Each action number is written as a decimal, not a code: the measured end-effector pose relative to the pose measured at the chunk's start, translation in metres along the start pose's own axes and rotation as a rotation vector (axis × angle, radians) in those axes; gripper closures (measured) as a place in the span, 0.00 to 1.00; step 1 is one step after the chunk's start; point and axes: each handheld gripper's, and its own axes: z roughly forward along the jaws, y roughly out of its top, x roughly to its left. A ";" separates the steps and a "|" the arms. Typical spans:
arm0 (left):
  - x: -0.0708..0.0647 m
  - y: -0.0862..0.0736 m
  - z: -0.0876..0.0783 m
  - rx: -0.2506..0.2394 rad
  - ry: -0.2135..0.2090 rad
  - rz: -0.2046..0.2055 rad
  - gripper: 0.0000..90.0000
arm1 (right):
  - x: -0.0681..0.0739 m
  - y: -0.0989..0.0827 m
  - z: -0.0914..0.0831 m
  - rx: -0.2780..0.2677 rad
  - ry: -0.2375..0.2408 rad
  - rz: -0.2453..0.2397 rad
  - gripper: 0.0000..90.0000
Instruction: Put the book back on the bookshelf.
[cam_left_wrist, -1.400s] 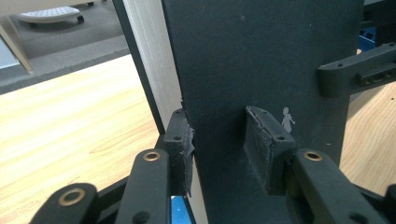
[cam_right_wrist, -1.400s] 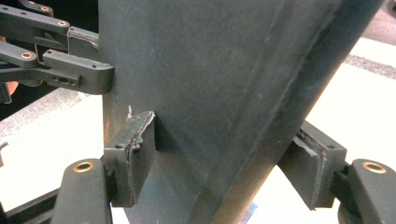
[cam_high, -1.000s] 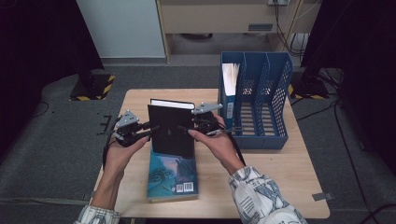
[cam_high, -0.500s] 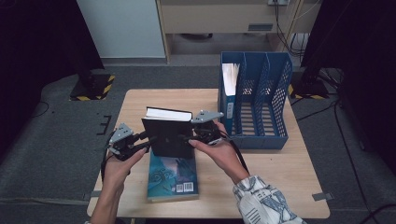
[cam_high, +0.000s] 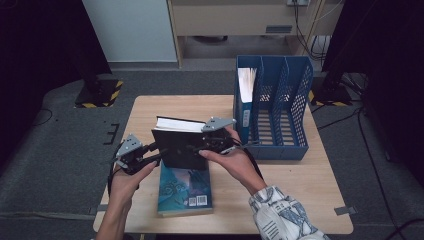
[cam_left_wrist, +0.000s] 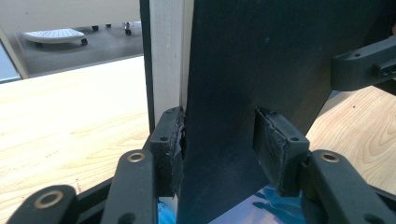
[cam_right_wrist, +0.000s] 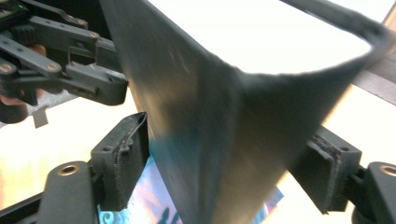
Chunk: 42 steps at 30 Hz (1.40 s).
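A black hardcover book hangs tilted above a blue-covered book lying flat on the wooden table. My left gripper holds the black book's left edge. In the left gripper view both pads press on the black book, though the jaws have just been opening. My right gripper reaches in from the right. Its jaws have just been opening too, and the blurred black book stands loose between the pads. The left gripper shows beyond it.
A blue mesh file rack stands at the table's back right, with a white-paged folder in its leftmost slot. Dark stands and cables surround the table on the grey floor.
The black book has gone from upright to tilted and lower. My left hand has drifted left and toward the near edge. The right hand has stayed put.
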 end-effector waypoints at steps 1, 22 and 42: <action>0.000 -0.001 0.000 0.001 0.000 -0.001 0.58 | 0.000 0.001 0.002 0.004 0.009 -0.003 0.23; 0.002 -0.033 0.016 0.058 0.045 -0.051 0.58 | 0.004 0.004 0.010 0.000 0.029 -0.008 0.33; 0.009 -0.032 0.020 0.050 0.061 -0.041 0.55 | 0.013 0.001 0.003 -0.005 0.019 -0.005 0.41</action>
